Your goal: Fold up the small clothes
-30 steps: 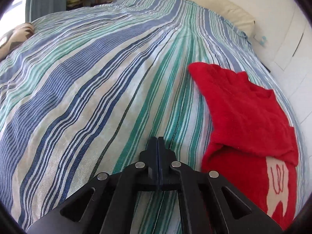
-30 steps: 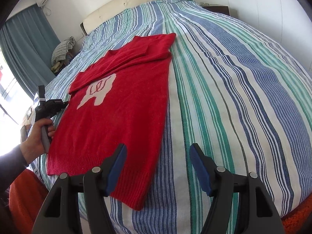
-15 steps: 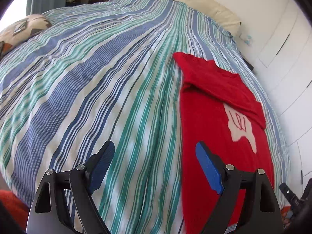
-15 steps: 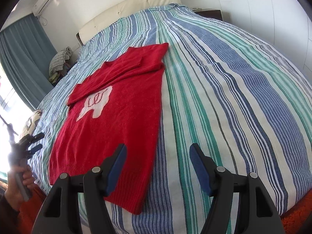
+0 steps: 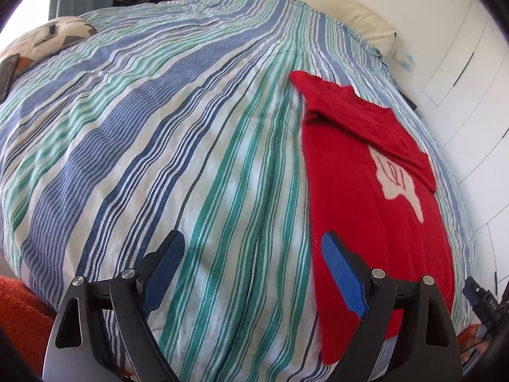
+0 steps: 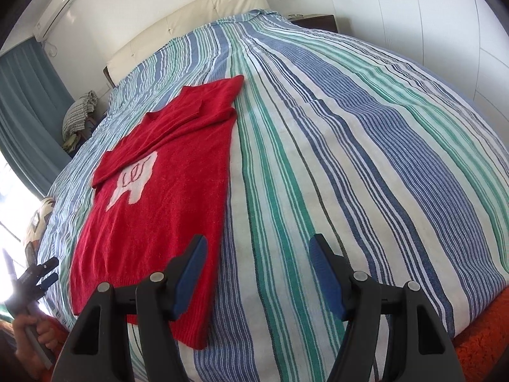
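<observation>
- Left wrist view: we find the left gripper (image 5: 253,262) spread wide and empty above the striped bedspread (image 5: 159,146); its jaws have just been opening, with nothing between them. The red sweater (image 5: 375,210) lies flat to its right, sleeves folded across the chest, the hem nearest; we judge the gripper is placed to take a hem corner.
- Right wrist view: the right gripper (image 6: 257,269) stands apart and empty, its left finger over the sweater's near edge, likely readied for the other corner.
- Surroundings: cream headboard (image 6: 191,16), blue curtain (image 6: 28,108), white panelled wall; a small dark item at far left may be a phone.
</observation>
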Demonstrator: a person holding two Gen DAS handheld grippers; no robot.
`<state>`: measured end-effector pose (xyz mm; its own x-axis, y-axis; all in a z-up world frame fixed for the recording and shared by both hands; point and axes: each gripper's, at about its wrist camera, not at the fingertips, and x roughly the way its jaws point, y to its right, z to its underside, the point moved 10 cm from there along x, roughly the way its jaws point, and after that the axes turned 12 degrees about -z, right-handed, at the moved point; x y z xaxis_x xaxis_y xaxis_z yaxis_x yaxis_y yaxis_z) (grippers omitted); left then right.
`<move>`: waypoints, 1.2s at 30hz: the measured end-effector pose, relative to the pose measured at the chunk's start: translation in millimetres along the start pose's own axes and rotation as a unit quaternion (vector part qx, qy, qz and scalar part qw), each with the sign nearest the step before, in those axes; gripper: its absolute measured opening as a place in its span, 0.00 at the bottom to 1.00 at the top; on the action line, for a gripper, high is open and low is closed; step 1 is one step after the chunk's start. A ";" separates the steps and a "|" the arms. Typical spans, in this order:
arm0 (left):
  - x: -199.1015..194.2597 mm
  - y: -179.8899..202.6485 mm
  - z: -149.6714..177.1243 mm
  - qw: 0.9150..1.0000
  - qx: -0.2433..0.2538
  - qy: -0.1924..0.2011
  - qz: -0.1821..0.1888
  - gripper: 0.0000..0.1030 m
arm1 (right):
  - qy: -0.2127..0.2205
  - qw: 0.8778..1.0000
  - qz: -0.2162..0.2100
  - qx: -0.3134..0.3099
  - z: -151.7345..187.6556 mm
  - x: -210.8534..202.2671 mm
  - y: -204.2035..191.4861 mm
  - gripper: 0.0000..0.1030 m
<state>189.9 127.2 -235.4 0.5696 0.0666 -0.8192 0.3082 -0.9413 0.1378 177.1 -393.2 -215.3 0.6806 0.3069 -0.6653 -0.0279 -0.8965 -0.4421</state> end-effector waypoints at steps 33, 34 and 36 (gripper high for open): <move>0.7 -6.6 -1.6 1.000 -0.005 0.000 -0.008 0.87 | 0.007 1.000 0.001 0.024 -0.1 -3.9 9.6 0.64; 1.1 -6.7 -1.5 1.000 -0.004 -0.001 -0.008 0.87 | 0.007 1.000 0.001 0.024 0.1 -3.9 9.5 0.64; 1.4 -6.5 -1.5 1.000 -0.005 -0.001 -0.008 0.87 | 0.007 1.000 0.002 0.024 -0.1 -3.9 9.6 0.64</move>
<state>189.8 133.9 -236.5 0.5630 0.0818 -0.8224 0.3246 -0.9370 0.1290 174.3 -403.1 -216.9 0.6911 0.2992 -0.6580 -0.0655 -0.8807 -0.4692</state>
